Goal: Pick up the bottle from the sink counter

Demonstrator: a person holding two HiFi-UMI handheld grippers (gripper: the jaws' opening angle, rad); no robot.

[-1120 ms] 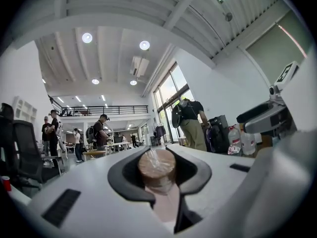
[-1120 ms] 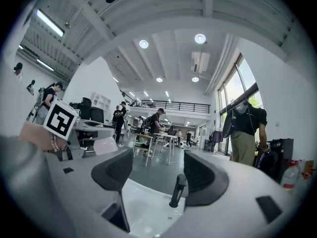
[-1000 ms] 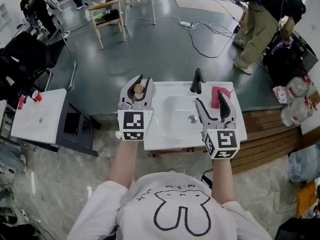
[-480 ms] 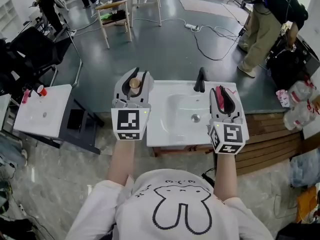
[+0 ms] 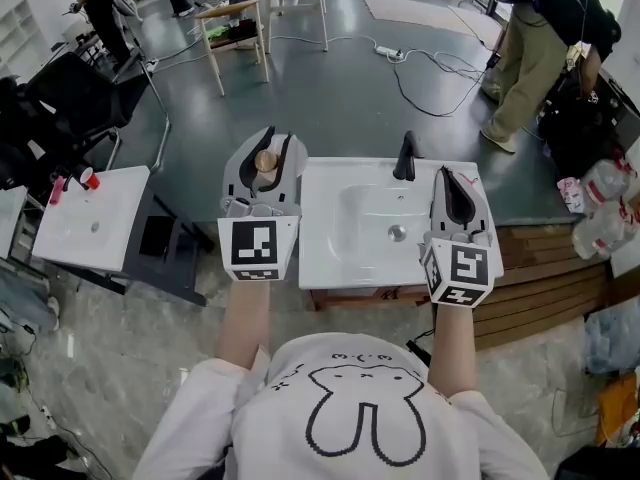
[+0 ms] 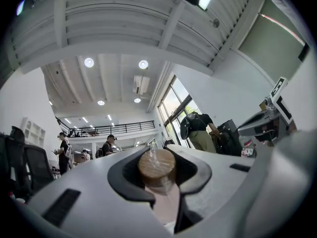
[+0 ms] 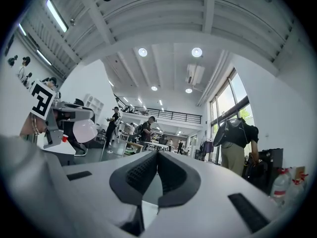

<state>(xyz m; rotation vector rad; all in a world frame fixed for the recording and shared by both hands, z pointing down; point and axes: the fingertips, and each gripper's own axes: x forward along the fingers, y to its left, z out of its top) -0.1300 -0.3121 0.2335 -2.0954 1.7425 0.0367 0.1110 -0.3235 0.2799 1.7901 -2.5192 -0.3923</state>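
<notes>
**A:** Where is the bottle sitting at this moment?

**B:** It is sitting in the left gripper (image 5: 264, 148). The bottle (image 6: 156, 166), pale pink with a round wooden-looking cap, is standing upright between the jaws. Both jaws are pressing on its neck just under the cap, so the claw is holding it at a narrow opening.

**A:** And how is it lying against the sink counter?

**B:** In the head view the left gripper is hanging over the far left corner of the white sink counter (image 5: 330, 260), with the cap showing between its fingertips. The gripper is hiding the bottle's base, so whether it is touching the counter cannot be told.

**A:** What is the right gripper doing?

**B:** The right gripper (image 5: 449, 176) is hovering over the counter's right edge, just beside the basin. Its jaws have just been closing and are now resting flat together, with nothing between them.

**A:** Is anything else showing on the counter?

**B:** A black faucet (image 5: 405, 156) is standing at the far edge, behind the basin. The drain (image 5: 398, 232) is showing near the basin's middle.

**A:** And around it?

**B:** A second white sink unit (image 5: 85, 223) is standing well apart to the left, carrying a small red cup (image 5: 88, 180) at its far edge. A person in khaki trousers (image 5: 530, 58) is standing on the grey floor beyond the counter's far right corner.
</notes>
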